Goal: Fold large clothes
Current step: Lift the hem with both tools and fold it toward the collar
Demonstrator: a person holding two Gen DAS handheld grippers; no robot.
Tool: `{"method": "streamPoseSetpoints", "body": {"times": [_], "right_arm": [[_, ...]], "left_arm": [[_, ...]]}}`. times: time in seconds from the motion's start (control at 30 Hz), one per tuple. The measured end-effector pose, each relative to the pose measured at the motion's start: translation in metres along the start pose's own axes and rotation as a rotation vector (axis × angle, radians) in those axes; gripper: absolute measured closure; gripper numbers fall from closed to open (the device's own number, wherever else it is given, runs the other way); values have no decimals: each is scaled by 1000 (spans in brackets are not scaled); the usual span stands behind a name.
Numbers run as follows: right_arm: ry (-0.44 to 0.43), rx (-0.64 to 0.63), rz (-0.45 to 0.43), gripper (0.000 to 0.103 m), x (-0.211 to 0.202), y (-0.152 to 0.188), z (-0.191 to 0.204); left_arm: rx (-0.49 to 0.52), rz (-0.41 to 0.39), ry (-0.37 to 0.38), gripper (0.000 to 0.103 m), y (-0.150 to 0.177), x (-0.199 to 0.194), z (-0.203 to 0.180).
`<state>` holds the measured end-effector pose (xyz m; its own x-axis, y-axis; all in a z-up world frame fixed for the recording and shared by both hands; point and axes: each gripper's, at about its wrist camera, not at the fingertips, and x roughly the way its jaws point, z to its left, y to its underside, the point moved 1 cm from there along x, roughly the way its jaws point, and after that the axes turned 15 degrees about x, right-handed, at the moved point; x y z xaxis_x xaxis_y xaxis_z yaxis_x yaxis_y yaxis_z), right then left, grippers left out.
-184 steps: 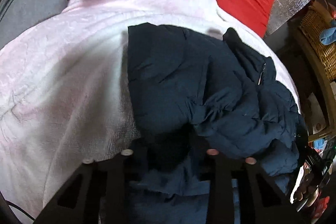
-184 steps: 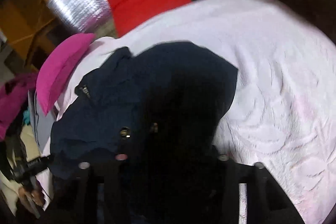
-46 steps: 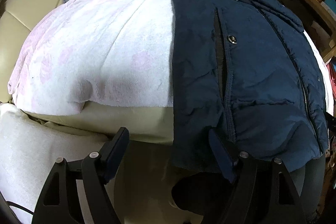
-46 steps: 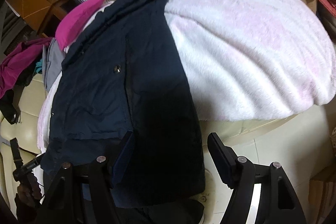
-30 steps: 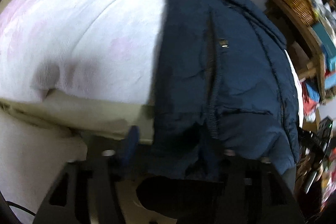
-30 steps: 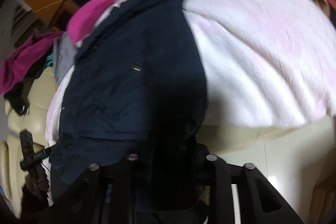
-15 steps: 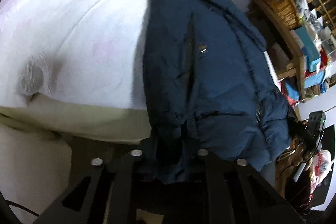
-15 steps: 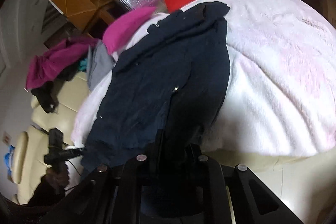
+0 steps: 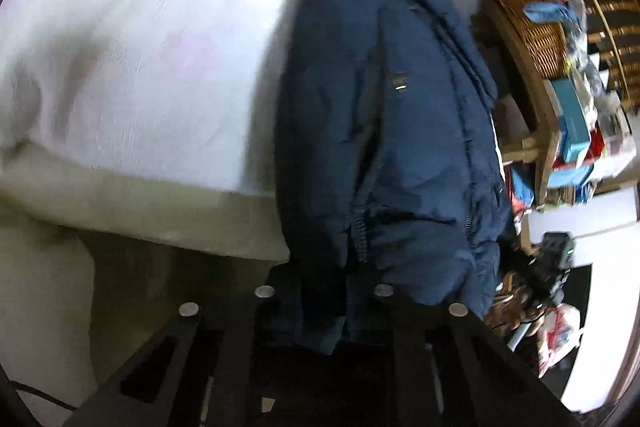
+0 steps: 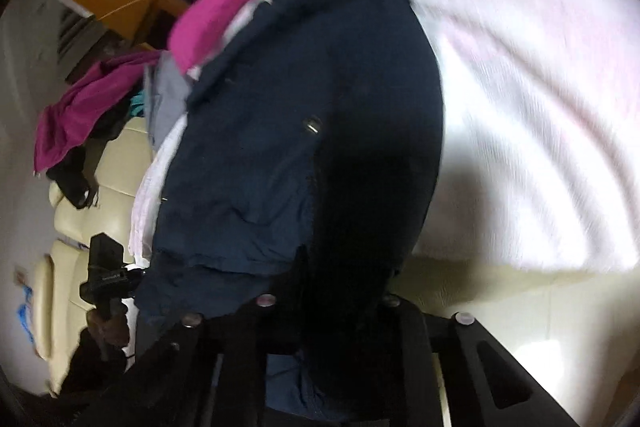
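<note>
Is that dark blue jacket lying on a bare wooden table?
No, the navy jacket lies on a fluffy white blanket, its near hem pinched in the left tongs.

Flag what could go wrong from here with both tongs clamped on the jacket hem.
1. The left tongs and right tongs each pinch only the bottom edge of the puffy jacket; it could slip out on the lift.
2. Dragging the jacket may pull the white blanket along.
3. The shelf stands close on the right, so a wide swing could hit it.
</note>
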<state>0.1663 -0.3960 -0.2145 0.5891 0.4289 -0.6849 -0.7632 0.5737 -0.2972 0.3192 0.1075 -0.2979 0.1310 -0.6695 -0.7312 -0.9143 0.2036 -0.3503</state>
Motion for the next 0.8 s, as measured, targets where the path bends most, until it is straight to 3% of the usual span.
{"method": "streamPoseSetpoints", "body": {"times": [0.13, 0.3, 0.5, 0.67, 0.8], "right_arm": [[-63, -73, -112, 88, -35, -22, 36], [-110, -119, -237, 90, -48, -64, 74], [-137, -46, -326, 91, -23, -134, 92], [-116, 8, -380, 91, 14, -214, 113], [-67, 49, -429, 91, 62, -280, 129]], "left_arm": [[71, -101, 42, 88, -33, -36, -28], [163, -219, 44, 88, -104, -71, -65], [200, -312, 1, 88, -201, -67, -78], [157, -347, -32, 89, -273, -62, -61], [110, -377, -112, 89, -335, -46, -38]]}}
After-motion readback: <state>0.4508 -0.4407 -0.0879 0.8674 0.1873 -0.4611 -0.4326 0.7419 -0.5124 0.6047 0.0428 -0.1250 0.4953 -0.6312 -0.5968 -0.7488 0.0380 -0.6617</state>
